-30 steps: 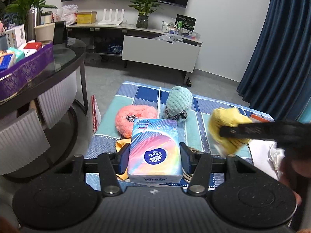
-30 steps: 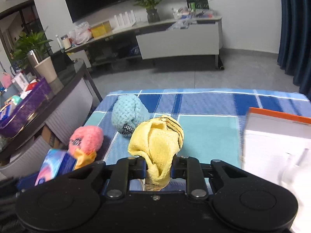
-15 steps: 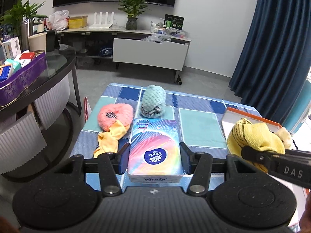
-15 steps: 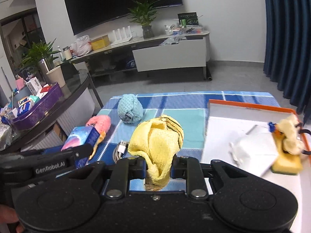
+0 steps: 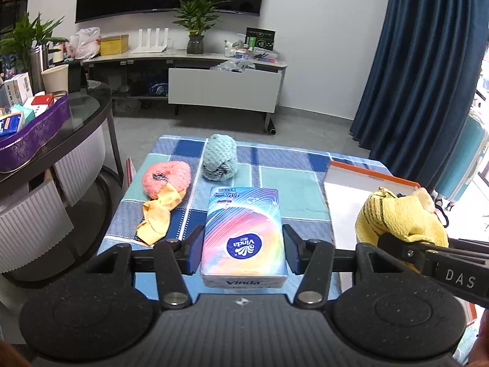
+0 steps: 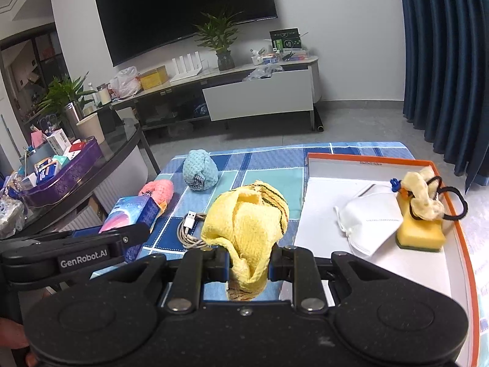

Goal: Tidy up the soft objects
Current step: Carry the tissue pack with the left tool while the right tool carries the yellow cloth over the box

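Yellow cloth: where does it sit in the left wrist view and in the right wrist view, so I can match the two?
Left wrist view: yellow cloth at the right edge, clamped in the right gripper, in front of the orange-rimmed tray.
Right wrist view: bottom centre, held between that gripper's fingers.
Shared landmark: the light blue knitted ball on the checked tablecloth.

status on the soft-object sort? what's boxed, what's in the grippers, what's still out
Boxed: white mask, sponge and hair tie lie in the orange-rimmed tray. In hand: left gripper holds the tissue pack; right gripper holds the yellow cloth. Left: pink plush, blue knit ball.
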A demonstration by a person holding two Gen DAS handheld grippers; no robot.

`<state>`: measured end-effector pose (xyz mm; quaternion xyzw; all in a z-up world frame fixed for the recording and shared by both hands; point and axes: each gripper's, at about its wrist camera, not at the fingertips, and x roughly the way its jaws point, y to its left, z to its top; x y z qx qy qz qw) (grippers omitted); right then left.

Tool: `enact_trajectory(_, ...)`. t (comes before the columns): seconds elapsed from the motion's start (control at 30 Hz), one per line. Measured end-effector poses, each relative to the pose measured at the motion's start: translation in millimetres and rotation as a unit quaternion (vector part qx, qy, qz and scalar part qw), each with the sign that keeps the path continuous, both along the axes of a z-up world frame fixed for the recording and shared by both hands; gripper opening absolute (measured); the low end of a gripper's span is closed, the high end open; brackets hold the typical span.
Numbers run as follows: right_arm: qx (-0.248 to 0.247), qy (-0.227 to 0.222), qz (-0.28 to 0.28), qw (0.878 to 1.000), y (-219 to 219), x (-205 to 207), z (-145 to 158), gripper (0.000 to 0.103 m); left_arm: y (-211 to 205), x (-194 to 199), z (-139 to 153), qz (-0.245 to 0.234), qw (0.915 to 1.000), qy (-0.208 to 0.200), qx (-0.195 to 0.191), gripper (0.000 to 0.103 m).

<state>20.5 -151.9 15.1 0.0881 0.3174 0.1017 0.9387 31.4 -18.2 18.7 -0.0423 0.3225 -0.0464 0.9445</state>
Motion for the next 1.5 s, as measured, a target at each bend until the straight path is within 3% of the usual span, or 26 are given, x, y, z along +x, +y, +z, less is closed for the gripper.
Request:
enact_trajectory(0.63, 0.005, -0.016, -0.025, 1.0, -27.6, -39.6, 5.3, 0.026, -25.1, -28.6, 3.4, -0.027, 0.9995, -0.016, 0.007, 0.053)
enact_trajectory(1.5, 0.007, -0.033, -0.071, 0.997, -67.7, -68.0, 11.8, 0.026, -54.8, -39.0, 4.3, -0.062, 0.9977, -0.025, 0.012, 0.053)
